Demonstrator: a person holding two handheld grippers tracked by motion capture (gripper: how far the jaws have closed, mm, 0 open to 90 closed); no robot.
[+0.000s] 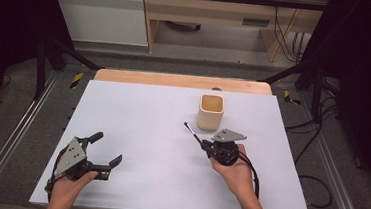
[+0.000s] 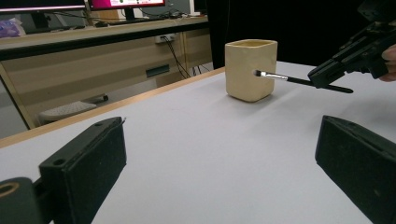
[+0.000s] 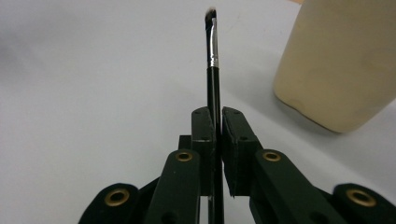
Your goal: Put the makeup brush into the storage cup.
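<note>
A thin black makeup brush (image 1: 192, 131) with a silver ferrule and dark bristles sticks out of my right gripper (image 1: 204, 145), which is shut on its handle (image 3: 214, 93). The brush tip points up and left, just left of a cream square cup (image 1: 210, 112) that stands upright on the white table (image 1: 136, 130). In the left gripper view the brush (image 2: 280, 78) hangs in front of the cup (image 2: 250, 69), held by the right gripper (image 2: 322, 77). My left gripper (image 1: 106, 151) rests at the table's near left, jaws wide apart and empty; its pads (image 2: 88, 163) frame bare table.
The cup (image 3: 341, 60) stands close on the right of the brush in the right gripper view. The wooden table edge (image 1: 183, 80) runs along the far side. Beyond it are a wooden desk (image 1: 221, 12), cables (image 1: 284, 37) and black frame legs (image 1: 41, 68).
</note>
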